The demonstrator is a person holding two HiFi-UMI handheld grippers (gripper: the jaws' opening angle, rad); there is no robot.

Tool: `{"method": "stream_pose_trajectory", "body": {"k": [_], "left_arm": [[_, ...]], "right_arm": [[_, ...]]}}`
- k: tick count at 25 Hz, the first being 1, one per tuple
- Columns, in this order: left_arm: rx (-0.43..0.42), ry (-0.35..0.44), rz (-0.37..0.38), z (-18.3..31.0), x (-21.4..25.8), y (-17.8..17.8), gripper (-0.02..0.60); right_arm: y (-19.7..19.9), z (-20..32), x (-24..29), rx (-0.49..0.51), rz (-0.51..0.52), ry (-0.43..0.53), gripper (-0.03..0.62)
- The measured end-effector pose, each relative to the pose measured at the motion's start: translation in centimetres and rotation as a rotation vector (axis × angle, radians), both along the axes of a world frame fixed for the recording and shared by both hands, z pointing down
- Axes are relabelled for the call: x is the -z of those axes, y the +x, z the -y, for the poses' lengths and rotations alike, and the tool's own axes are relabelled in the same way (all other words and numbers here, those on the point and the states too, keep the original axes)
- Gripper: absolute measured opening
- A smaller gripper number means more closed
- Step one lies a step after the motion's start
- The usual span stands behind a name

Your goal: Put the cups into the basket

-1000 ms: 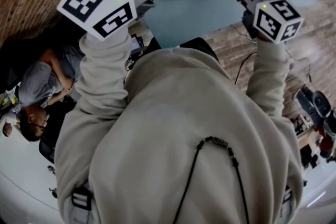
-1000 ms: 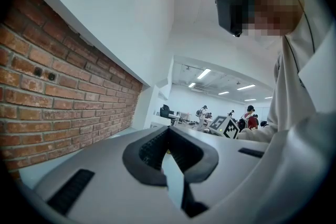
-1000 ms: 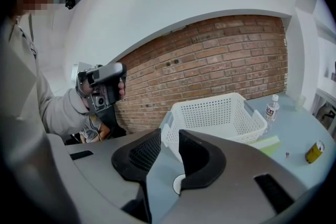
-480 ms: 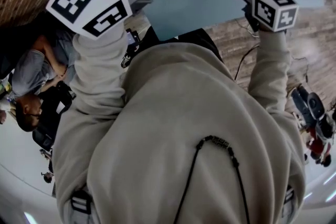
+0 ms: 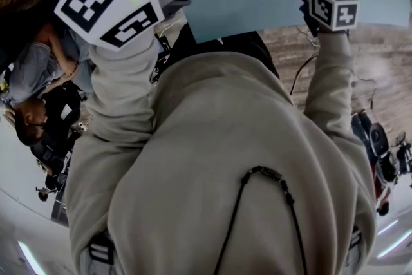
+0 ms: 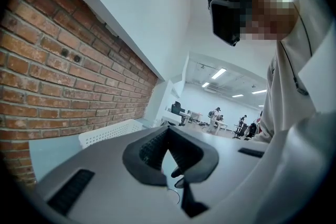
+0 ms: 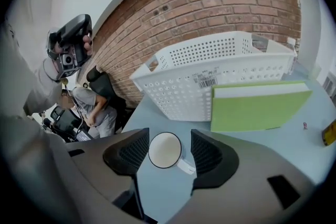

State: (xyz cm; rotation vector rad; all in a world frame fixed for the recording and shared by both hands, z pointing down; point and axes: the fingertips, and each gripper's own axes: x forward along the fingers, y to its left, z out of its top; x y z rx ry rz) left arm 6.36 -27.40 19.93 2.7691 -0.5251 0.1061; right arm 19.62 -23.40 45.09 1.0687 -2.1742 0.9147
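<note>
White cup stands on the blue table, not yet lifted, with the basket beyond it.

The job looks barely begun: the one cup in sight is outside the basket, and grasping, carrying and dropping it in are all left to do. The right gripper has its jaws opening wide, with the cup showing in the gap and neither pad touching it. The left gripper is raised away from the table, its jaws together on nothing. Only the right gripper view shows the perforated basket by the brick wall and a green folder propped against it, though not the basket's inside. The head view misses the basket but shows the cup just beside the right gripper's tips.
</note>
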Motion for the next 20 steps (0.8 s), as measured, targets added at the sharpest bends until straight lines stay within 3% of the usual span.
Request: {"method": "stream_pose_trajectory", "body": {"k": [8, 18, 20], "left_arm": [[0.06, -0.015, 0.044, -1.0, -0.3, -1.6, -0.002], [0.105, -0.031, 0.058, -1.4, -0.7, -2.1, -0.002], [0.103, -0.03, 0.056, -1.6, -0.6, -1.8, -0.002]], "right_arm": [[-0.6, -1.4, -5.8, 0.047, -0.073, -0.087, 0.238], [-0.3, -0.6, -7.7, 0.074, -0.133, -0.103, 0.235], [0.2, -0.5, -8.2, 0.076, -0.153, -0.107, 0.194]]}}
